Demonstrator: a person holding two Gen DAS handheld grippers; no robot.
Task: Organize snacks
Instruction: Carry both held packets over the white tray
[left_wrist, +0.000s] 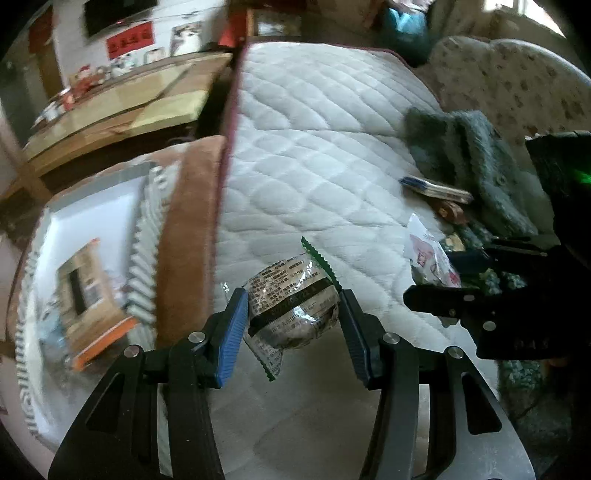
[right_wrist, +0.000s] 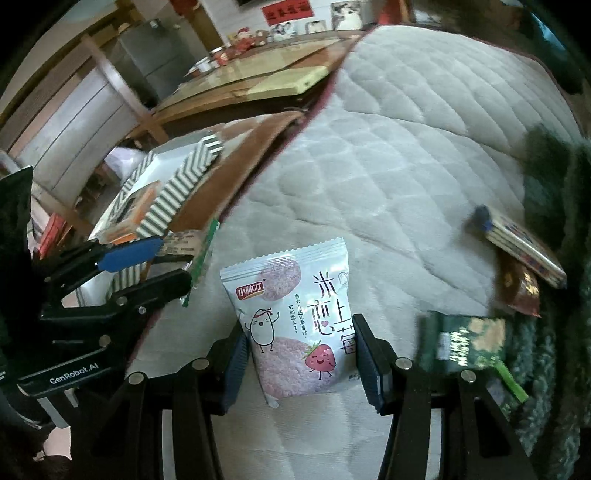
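My left gripper (left_wrist: 291, 314) is shut on a round snack in a clear green-edged wrapper (left_wrist: 291, 306) and holds it above the white quilted sofa seat (left_wrist: 314, 155). My right gripper (right_wrist: 301, 350) is shut on a pale blue strawberry rice-cracker packet (right_wrist: 291, 325) over the same seat. The left gripper (right_wrist: 122, 266) with its wrapper shows at the left of the right wrist view. The right gripper (left_wrist: 461, 295) with its packet (left_wrist: 428, 254) shows at the right of the left wrist view. A striped white box (left_wrist: 85, 266) with an orange packet inside sits at the left; it also shows in the right wrist view (right_wrist: 177, 188).
More snacks lie at the right: a dark green packet (right_wrist: 465, 339), a brown packet (right_wrist: 521, 291) and a flat striped packet (right_wrist: 517, 243), next to a grey-green furry throw (left_wrist: 469, 162). A brown cushion edge (left_wrist: 188, 236) borders the box. A wooden table (left_wrist: 122, 96) stands behind.
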